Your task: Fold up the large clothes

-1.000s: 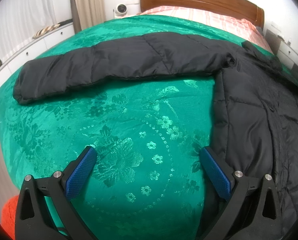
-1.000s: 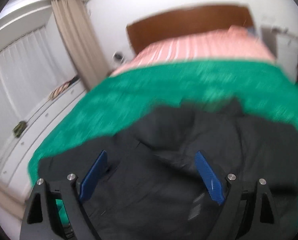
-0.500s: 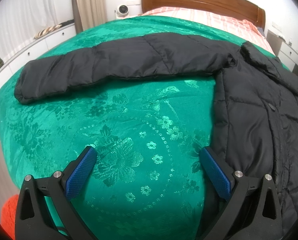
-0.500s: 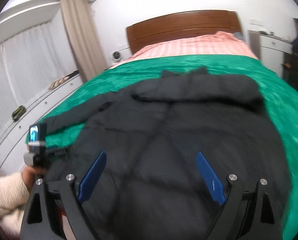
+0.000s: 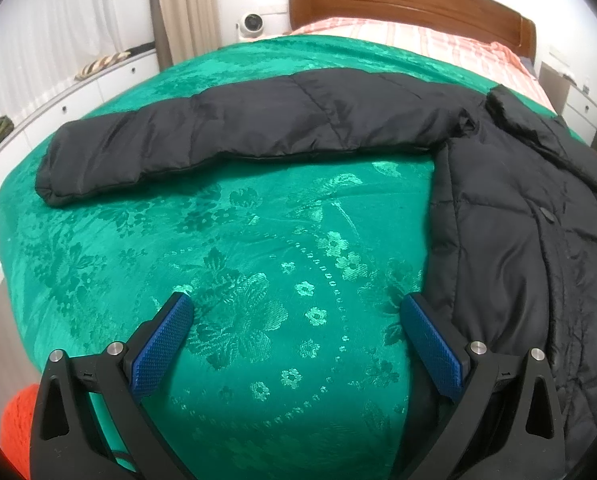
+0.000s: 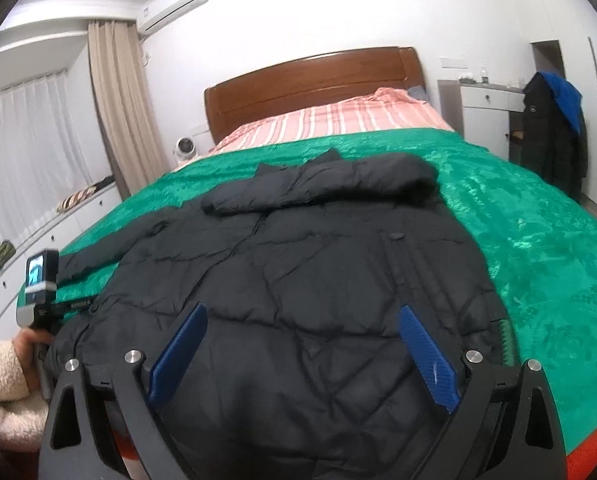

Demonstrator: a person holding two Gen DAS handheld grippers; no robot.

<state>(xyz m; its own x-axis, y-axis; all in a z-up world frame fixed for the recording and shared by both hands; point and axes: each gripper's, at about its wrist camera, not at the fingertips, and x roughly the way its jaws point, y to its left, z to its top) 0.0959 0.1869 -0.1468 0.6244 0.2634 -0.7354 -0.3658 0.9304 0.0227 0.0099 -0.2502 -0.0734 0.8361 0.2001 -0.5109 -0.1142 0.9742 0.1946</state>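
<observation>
Green bedspread [image 5: 226, 240] carries the black puffer jacket [image 6: 298, 280]; right sleeve folded, left sleeve [image 5: 238, 128] outstretched. Both grippers' jaws spread, empty; right gripper [image 6: 302, 356] has just widened. Next: left gripper [image 5: 298, 344] takes that sleeve.

Quilted black jacket [image 6: 298, 280] ahead of the tongs: matt, smooth synthetic cloth. Green bedspread [image 5: 258, 260] beneath: glossy brocade with raised flowers. Headboard [image 6: 314, 88] far ahead: polished wood. Blue pads [image 5: 162, 344]: knurled plastic; black frames matt, with shiny metal screws.
</observation>
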